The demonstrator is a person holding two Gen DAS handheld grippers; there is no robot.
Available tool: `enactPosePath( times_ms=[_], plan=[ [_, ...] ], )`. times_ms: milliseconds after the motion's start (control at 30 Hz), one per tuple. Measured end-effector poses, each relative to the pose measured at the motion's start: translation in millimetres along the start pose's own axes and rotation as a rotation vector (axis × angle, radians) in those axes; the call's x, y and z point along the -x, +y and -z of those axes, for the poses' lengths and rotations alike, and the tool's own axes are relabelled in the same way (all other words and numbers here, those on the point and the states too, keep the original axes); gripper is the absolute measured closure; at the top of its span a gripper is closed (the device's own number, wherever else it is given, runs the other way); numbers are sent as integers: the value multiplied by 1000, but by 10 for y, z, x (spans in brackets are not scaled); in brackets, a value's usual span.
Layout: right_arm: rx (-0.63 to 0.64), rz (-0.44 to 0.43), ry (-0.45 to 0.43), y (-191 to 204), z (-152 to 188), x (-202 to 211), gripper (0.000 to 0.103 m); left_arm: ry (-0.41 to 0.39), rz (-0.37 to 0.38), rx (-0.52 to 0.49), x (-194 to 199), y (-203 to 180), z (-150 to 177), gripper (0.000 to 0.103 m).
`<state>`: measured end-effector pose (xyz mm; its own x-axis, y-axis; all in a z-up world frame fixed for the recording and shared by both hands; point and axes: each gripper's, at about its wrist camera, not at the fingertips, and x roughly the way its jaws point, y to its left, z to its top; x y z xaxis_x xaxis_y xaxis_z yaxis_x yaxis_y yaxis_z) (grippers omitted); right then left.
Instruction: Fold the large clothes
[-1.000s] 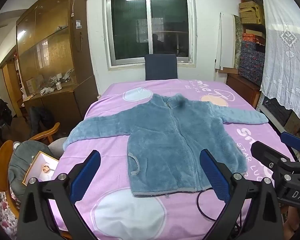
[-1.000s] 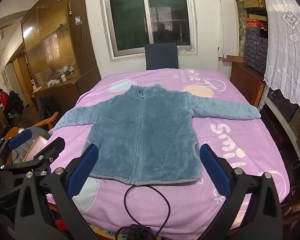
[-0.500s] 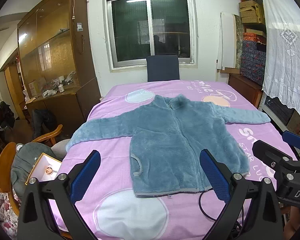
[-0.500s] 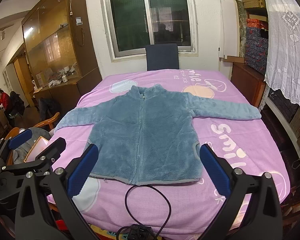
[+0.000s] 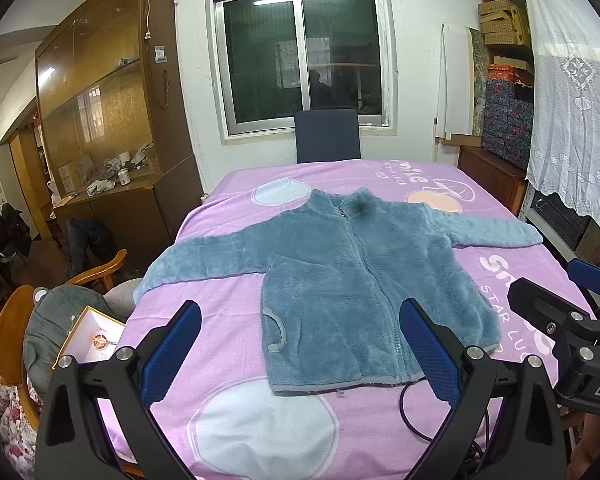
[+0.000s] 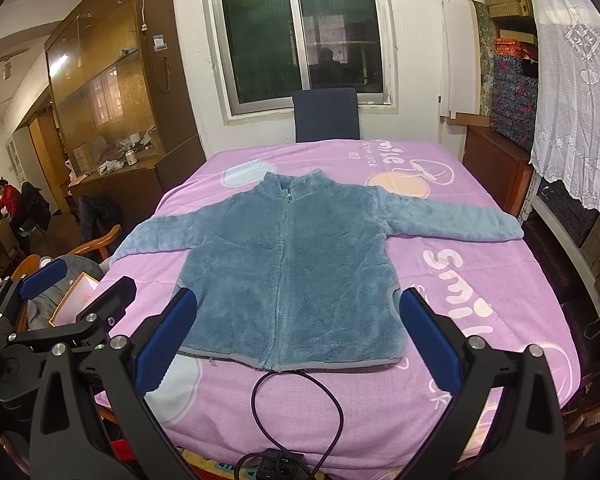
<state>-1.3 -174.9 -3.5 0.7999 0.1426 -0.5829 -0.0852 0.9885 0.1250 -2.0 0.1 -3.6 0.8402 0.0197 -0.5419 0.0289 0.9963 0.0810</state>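
Hovering at the near edge, left tongs and right tongs both gape apart, empty; they've barely drifted this last second, so the blue fleece jacket lies flat, sleeves spread, unfolded on the pink tabletop

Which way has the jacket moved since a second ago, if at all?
No, it has not moved: the jacket lies with its collar beside the same pale circle printed on the cover.
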Motion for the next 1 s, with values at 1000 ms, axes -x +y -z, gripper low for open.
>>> enactPosePath(
  times_ms=[1000],
  plan=[
    [-13, -5, 4, -15, 3, 20, 4, 33, 2, 13, -90, 44, 24, 3]
  ],
)
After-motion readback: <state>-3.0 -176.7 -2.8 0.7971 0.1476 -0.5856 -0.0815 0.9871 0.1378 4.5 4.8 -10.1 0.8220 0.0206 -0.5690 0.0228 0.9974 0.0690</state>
